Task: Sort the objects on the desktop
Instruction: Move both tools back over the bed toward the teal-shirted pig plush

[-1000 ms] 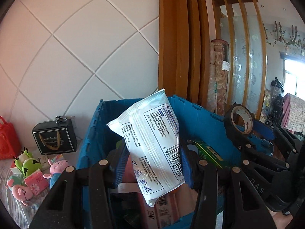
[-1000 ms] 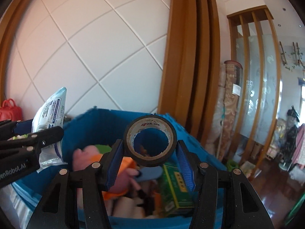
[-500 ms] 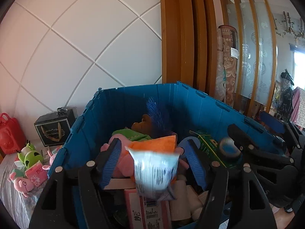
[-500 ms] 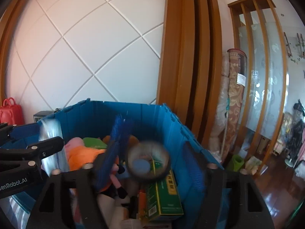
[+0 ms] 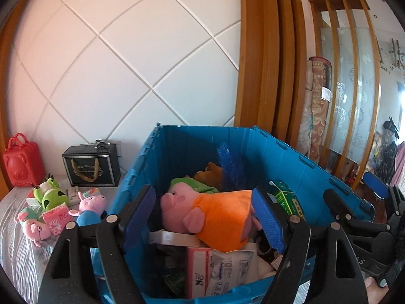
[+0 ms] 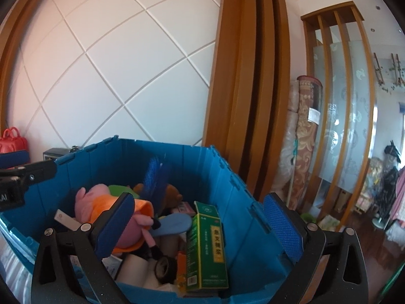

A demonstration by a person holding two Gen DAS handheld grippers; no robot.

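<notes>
Left gripper (image 5: 202, 217): jaws opening, empty; right gripper (image 6: 200, 225) likewise. Blue crate (image 5: 291, 162) ahead below both. Remaining plush toys (image 5: 86, 206) lie left, nearer left gripper.

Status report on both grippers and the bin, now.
Left gripper, right gripper opening, empty. Tape roll, white packet in blue bin. Nothing blocking.

A home – plush toys (image 5: 86, 206), rolled rugs (image 6: 305, 139).

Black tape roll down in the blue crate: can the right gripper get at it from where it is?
Probably yes. The black tape roll lies uncovered just below the right gripper, whose jaws are opening with nothing between them. The green box beside it and the blue crate leave little room.
</notes>
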